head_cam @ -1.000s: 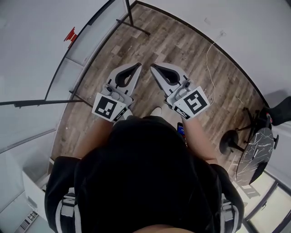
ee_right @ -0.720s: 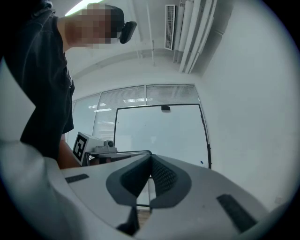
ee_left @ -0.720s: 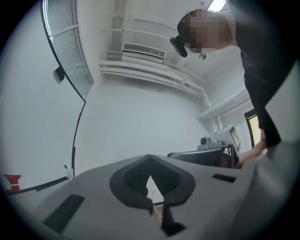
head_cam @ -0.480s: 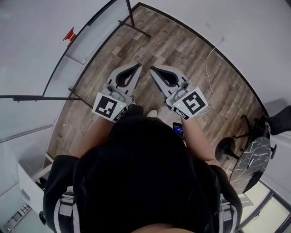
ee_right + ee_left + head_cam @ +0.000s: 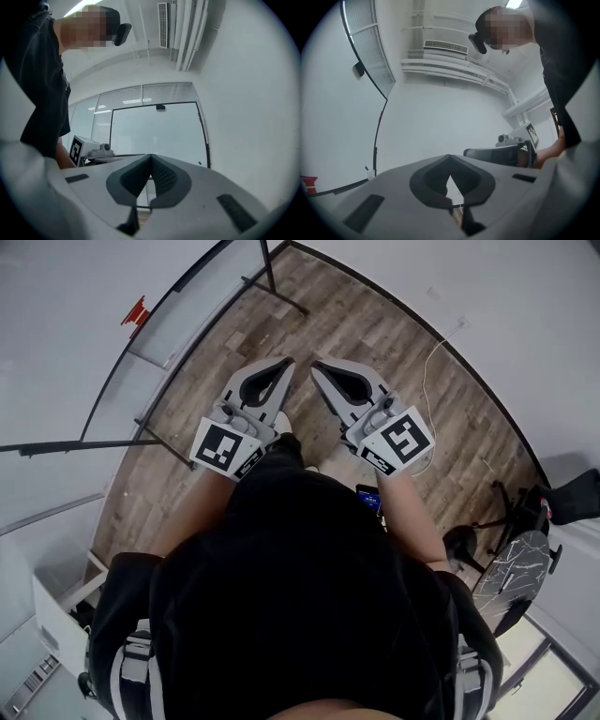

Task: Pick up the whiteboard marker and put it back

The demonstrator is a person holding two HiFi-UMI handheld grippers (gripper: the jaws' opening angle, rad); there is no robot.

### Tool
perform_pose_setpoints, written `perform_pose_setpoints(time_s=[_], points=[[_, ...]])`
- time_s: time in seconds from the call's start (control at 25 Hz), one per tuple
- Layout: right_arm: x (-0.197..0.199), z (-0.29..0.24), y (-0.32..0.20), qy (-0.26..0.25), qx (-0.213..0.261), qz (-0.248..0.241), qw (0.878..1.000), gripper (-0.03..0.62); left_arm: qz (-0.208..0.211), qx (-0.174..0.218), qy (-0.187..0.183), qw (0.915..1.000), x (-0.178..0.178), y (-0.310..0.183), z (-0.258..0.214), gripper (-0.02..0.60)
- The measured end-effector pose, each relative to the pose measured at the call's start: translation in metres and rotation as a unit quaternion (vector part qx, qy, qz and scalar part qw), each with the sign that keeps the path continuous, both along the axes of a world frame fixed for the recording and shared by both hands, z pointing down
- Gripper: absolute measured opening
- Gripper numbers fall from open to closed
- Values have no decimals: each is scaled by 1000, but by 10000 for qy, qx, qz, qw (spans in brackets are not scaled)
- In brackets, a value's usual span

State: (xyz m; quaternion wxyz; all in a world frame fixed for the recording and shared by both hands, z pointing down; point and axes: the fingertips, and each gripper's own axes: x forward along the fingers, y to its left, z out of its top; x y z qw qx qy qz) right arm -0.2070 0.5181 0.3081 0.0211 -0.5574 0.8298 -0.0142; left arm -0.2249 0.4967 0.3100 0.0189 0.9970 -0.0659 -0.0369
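Probably the whiteboard marker (image 5: 368, 172) (image 5: 200, 163) is the small white stick w/ a blue tip. It stands low by the right edge of the whiteboard (image 5: 154, 131), just inside the black frame. It's too small to be sure of, and nothing touches it.

Both grippers are well short of the whiteboard and point level toward it. The left gripper (image 5: 286, 362) (image 5: 450, 157) has its jaws closed tip to tip, w/ nothing between the pads. The right gripper (image 5: 317, 364) (image 5: 151, 155) is the same, jaws together and empty. The 2 sit side by side w/ a narrow gap, tips nearly converging, each w/ its marker cube toward the person.

A red thing (image 5: 134, 311) (image 5: 307, 180) sits at the whiteboard's other end, far from the blue-tipped stick.

Farther from the whiteboard, the wood floor (image 5: 375, 343) runs under both grippers. A white cable (image 5: 427, 381) trails across it on the side away from the whiteboard. A round dark marbled table (image 5: 511, 568) stands further off that same way.
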Motion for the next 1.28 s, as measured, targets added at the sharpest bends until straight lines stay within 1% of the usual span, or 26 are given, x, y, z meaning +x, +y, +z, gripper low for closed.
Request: perform_pose_setpoints(time_s=[0.24,0.44,0.56,0.76,0.92,1.12,1.28], points=[[30,3,-47,0,-52,12,10000,-5,-13,6,17,10000,29,-45,2,3],[45,5,-86,-105,-111,-196,9997,-5,-63,-46,-4,10000,49,-87,5,3],[60,9,-114,-28,-155,-106,9998,-5,-73,-65,-30,9999,62,-115,6,3],[76,12,-162,-68,-195,-112,9997,-5,-114,-20,-121,9999,76,-161,8,3],[93,11,-195,-26,-168,17,9999,-5,-145,-54,-164,9997,87,-194,10,3],[98,16,-237,-65,-214,-15,9997,-5,-211,-85,-163,9996,94,-237,12,3],[108,23,-268,-100,-259,64,9996,-5,-280,-178,-212,9992,99,-269,21,3]])
